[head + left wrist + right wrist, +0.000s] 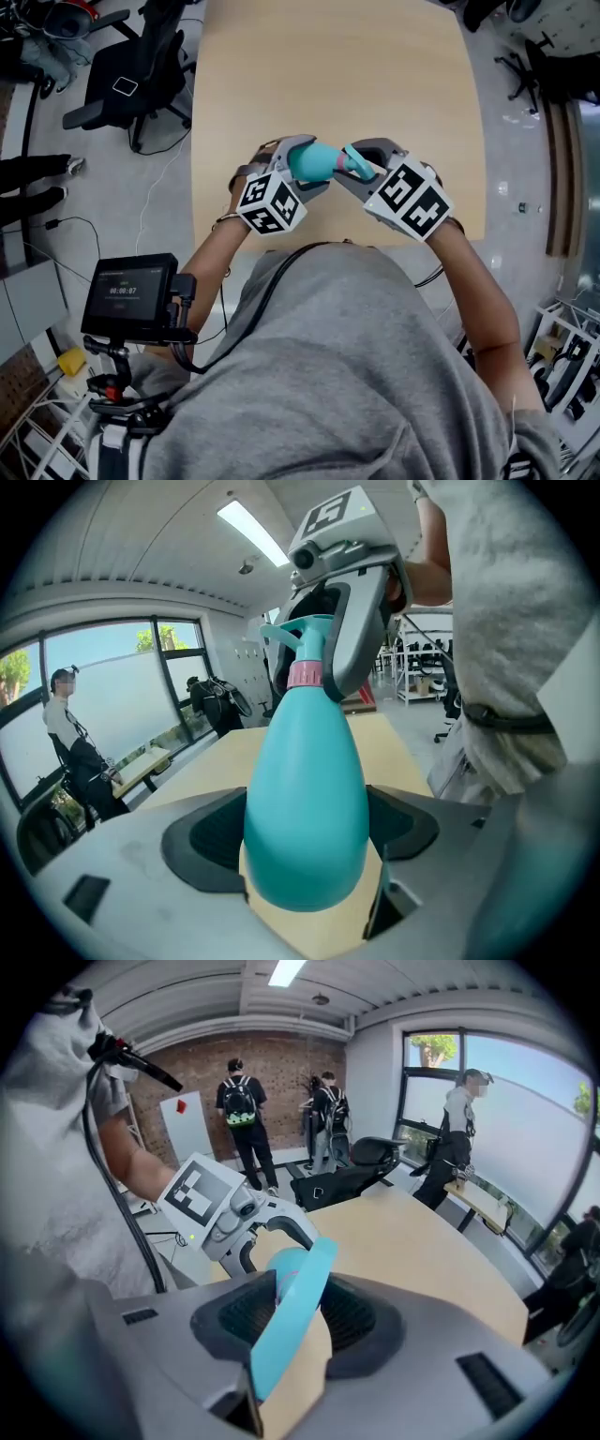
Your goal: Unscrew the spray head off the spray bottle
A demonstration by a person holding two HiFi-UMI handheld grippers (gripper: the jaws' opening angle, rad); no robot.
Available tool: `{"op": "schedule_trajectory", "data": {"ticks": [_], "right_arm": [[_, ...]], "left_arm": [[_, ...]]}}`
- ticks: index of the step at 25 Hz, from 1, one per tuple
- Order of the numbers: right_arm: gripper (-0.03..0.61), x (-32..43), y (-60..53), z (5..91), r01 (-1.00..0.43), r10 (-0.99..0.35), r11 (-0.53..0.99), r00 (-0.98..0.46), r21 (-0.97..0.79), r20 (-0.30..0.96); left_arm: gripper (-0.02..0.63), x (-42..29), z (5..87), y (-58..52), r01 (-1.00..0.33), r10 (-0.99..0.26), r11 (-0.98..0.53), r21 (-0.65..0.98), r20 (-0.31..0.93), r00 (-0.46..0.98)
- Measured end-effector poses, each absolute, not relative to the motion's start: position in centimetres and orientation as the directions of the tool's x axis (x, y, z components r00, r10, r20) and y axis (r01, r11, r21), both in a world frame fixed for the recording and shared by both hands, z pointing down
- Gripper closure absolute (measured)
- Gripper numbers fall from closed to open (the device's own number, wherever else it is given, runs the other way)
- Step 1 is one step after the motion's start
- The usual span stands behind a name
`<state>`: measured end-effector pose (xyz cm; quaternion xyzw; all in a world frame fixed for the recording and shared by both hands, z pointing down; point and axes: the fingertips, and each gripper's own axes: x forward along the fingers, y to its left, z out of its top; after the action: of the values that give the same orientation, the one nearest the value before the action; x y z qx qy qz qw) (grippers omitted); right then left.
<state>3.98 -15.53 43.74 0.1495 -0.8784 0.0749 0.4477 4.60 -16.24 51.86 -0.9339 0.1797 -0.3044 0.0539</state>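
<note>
**A:** 2 grippers, both loaded. Left gripper (305, 844) first?

**B:** Jaws set wide, clamped on the belly of the teal spray bottle (305, 789), with a pad touching each flank. The bottle runs straight out ahead of the jaws, neck at the far end.

**A:** Right gripper (289, 1327)?

**B:** Narrower gap, closed on the spray head (298, 1288). Its teal lever slants through the gap with a pad against it on each side. The bottle's round body shows just beyond these jaws.

**A:** Head off yet?

**B:** No, it's seated on the neck. Pink collar (305, 675) sits right under it, well ahead of the left jaws.

**A:** Where is it all relative to the tools?

**B:** The 2 grippers face each other tip to tip with the bottle bridging them. Wooden table (337, 75) lies below both, and the bottle is held clear of it.
</note>
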Motion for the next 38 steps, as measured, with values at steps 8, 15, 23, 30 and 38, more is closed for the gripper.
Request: {"op": "schedule_trajectory", "data": {"ticks": [8, 15, 23, 30, 38], "right_arm": [[0.434, 3.9, -11.7, 43.2, 0.232, -0.075, 0.947, -0.511, 0.221, 0.856], [0.434, 6.4, -10.8, 44.8, 0.763, -0.193, 0.488, -0.379, 0.423, 0.905], [0.439, 5.9, -12.1, 44.4, 0.776, -0.285, 0.34, -0.452, 0.531, 0.845], [0.442, 5.8, -11.6, 44.0, 0.776, -0.265, 0.345, -0.459, 0.528, 0.848], [0.44, 6.2, -11.8, 43.3, 0.777, -0.266, 0.355, -0.449, 0.52, 0.853]], "left_arm": [[0.233, 5.0, 50.8, -13.4, -0.136, -0.178, -0.983, -0.12, 0.5, 0.847], [0.238, 5.4, 50.8, -11.3, -0.089, -0.075, -0.996, 0.014, 0.416, 0.906], [0.241, 5.3, 49.8, -12.3, -0.147, -0.104, -0.984, 0.105, 0.336, 0.936], [0.242, 5.5, 49.6, -11.9, -0.14, -0.094, -0.981, 0.131, 0.31, 0.946], [0.242, 5.7, 48.8, -12.0, -0.158, -0.119, -0.979, 0.126, 0.275, 0.954]]}}
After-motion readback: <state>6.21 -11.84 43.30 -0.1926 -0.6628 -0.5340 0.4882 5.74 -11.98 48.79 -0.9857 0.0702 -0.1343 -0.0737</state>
